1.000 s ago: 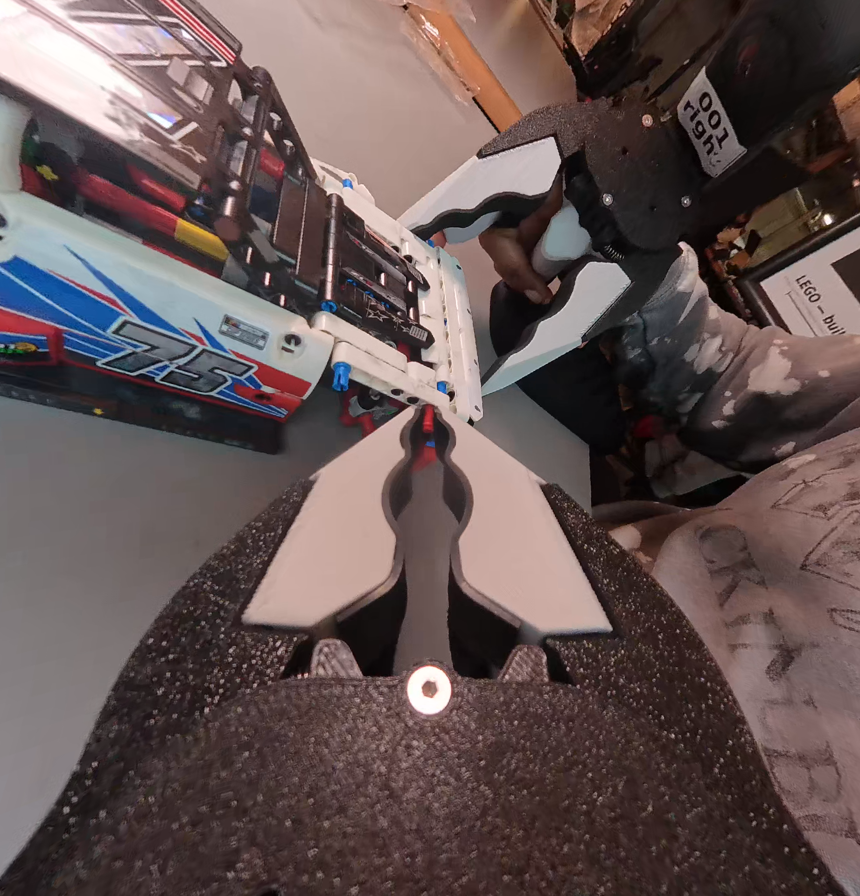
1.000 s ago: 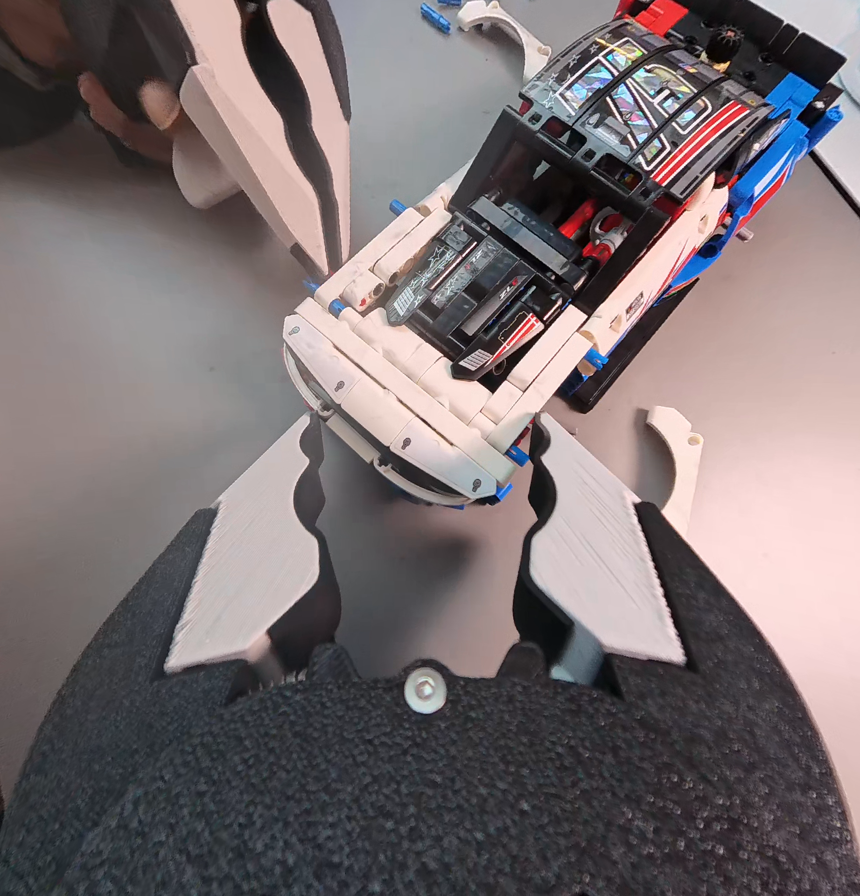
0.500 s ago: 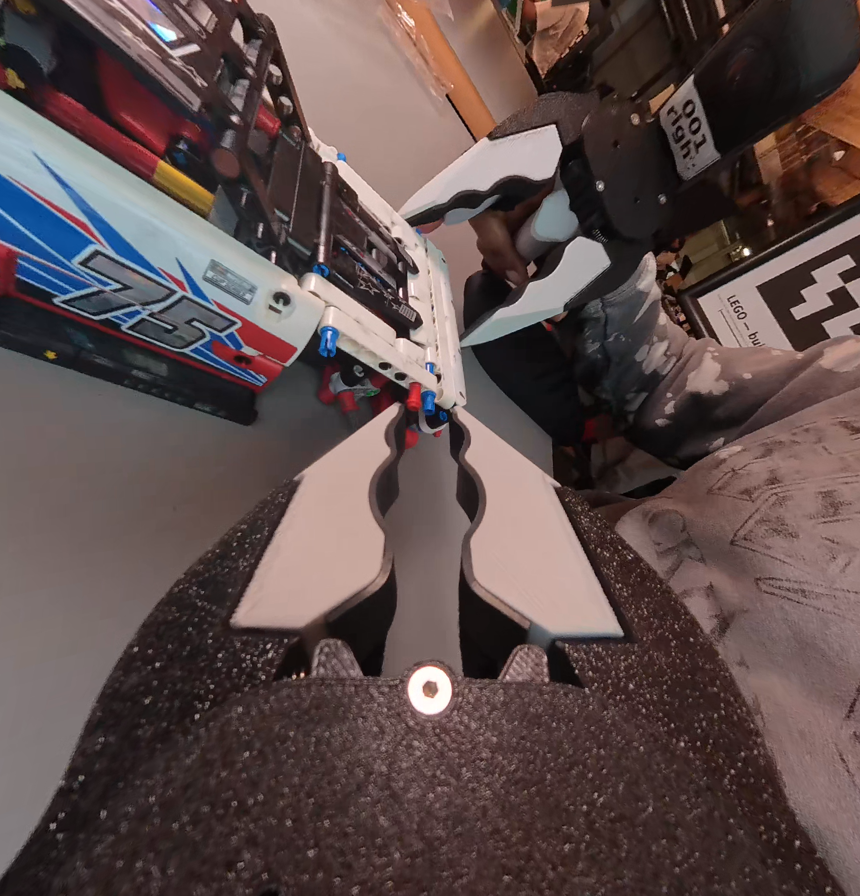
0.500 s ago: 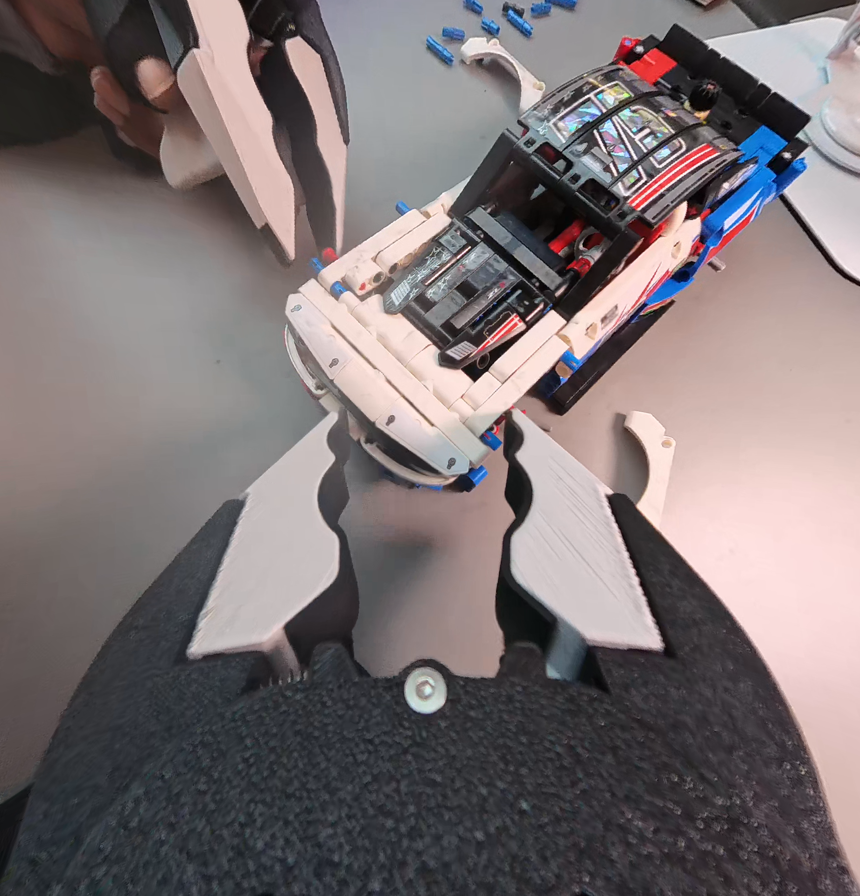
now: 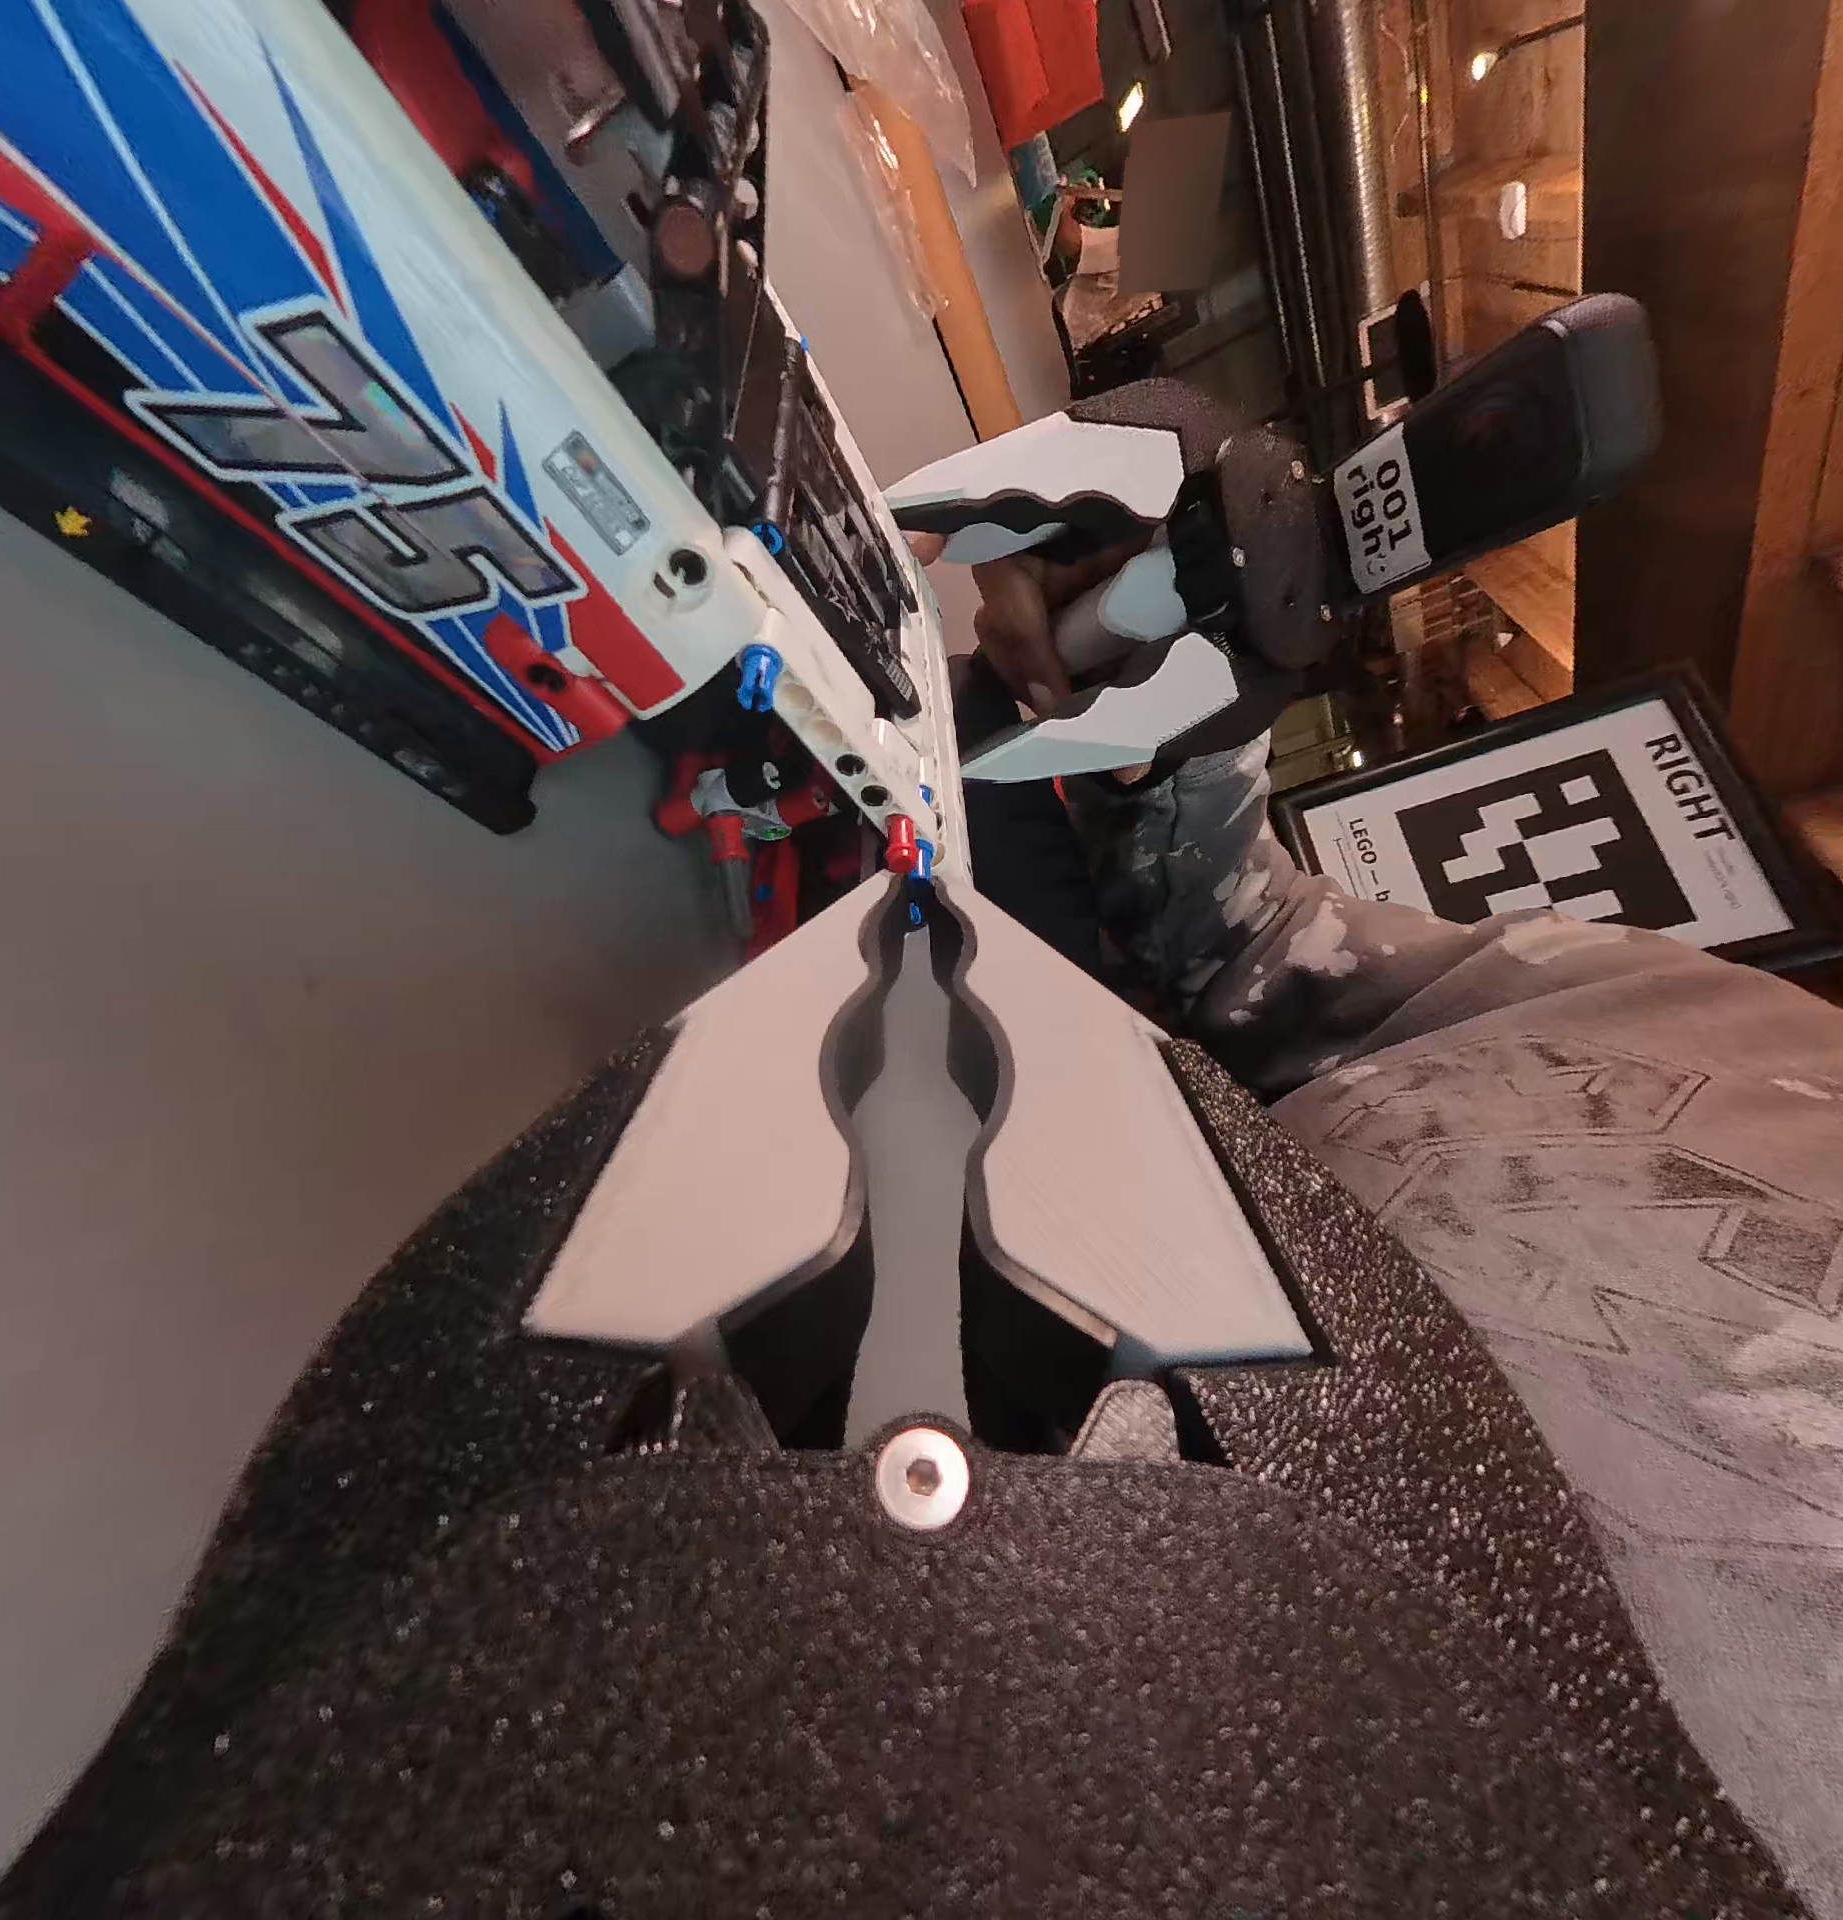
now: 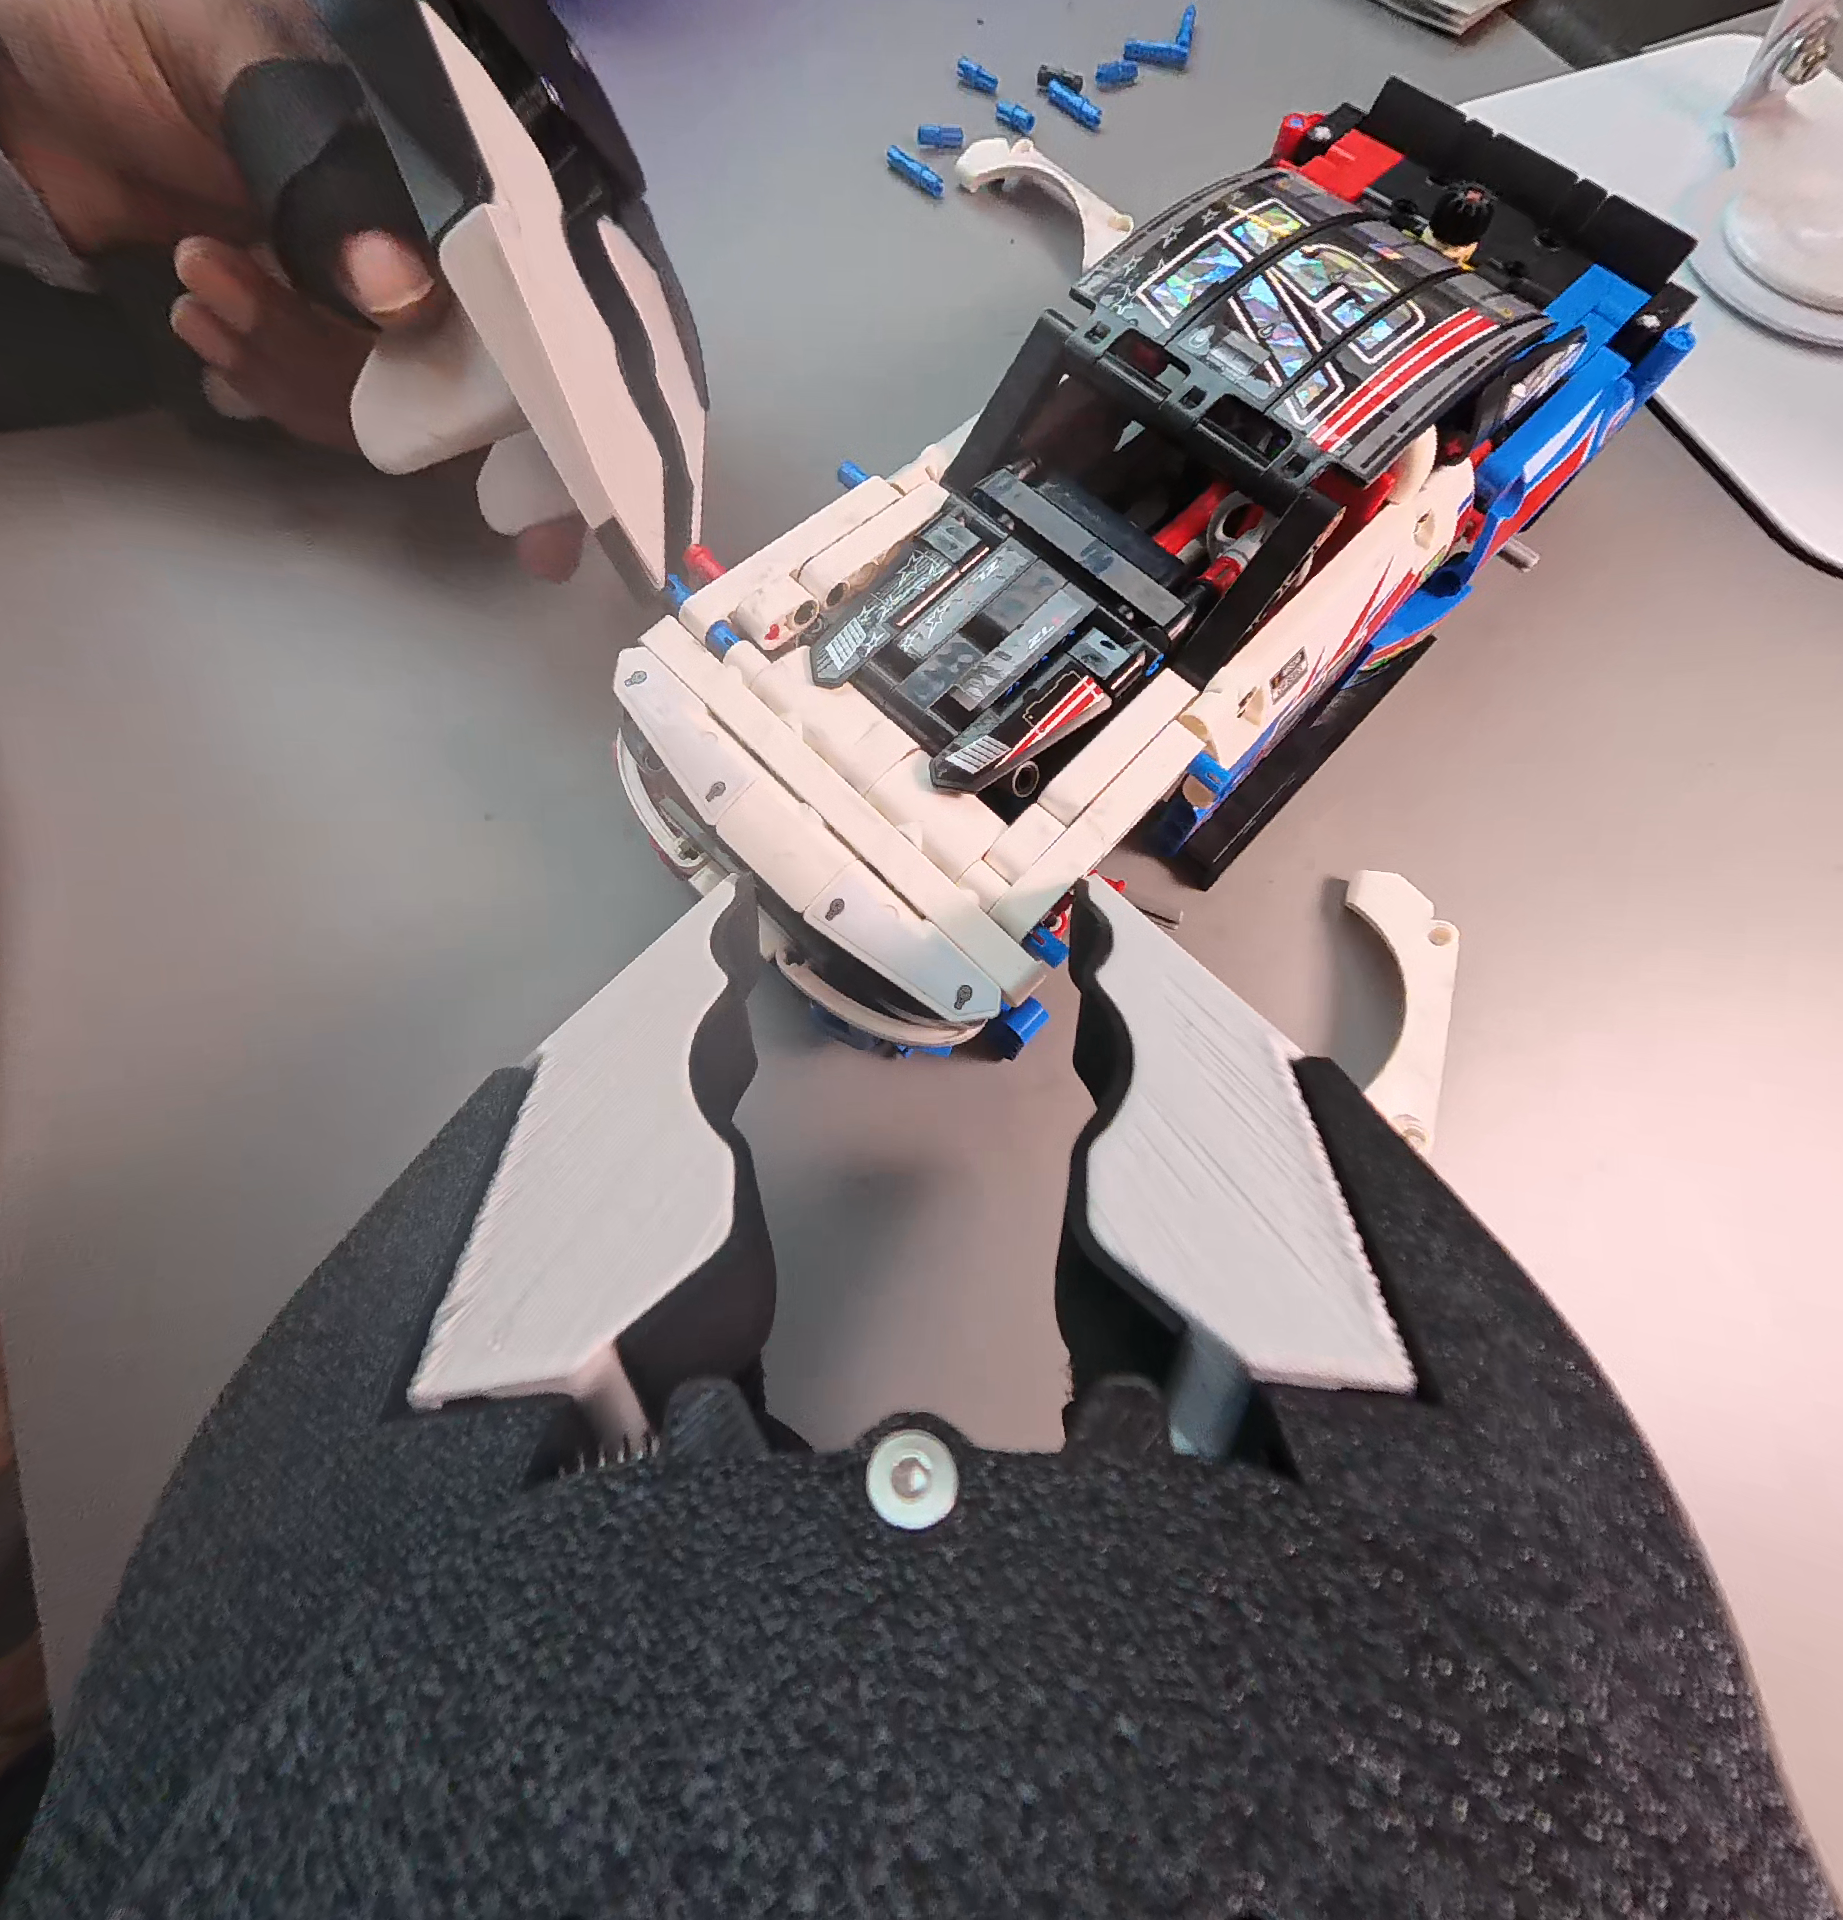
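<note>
A white, blue and red brick-built race car [image 6: 1052,644] stands on a grey table [image 6: 273,831]. My left gripper [image 5: 912,906] is shut on a small blue pin [image 5: 915,896] that sticks out of the car's front corner, beside a red pin [image 5: 899,840]. It also shows in the right wrist view [image 6: 668,587], held by a hand [image 6: 273,260]. My right gripper [image 6: 912,902] is open, its jaws on either side of part of the front bumper [image 6: 844,904], with the fingertips [image 6: 1104,956] close against it. It also shows in the left wrist view [image 5: 938,634].
A loose white arch piece [image 6: 1405,997] lies right of the car, and another [image 6: 1042,177] behind it among several blue pins [image 6: 1010,99]. A white lamp base [image 6: 1790,239] stands at the back right. A framed marker sign [image 5: 1540,821] leans behind a person's sleeve [image 5: 1208,883]. Spacing between my two grippers at the tips: around 8 centimeters. The loose white arch piece [image 6: 1405,997] lies around 8 centimeters away from my right fingertips.
My left gripper opened slightly, shifted from the red part to the blue pin and closed on it. My right jaws narrowed around the bumper. The car sits closer in the left view.
</note>
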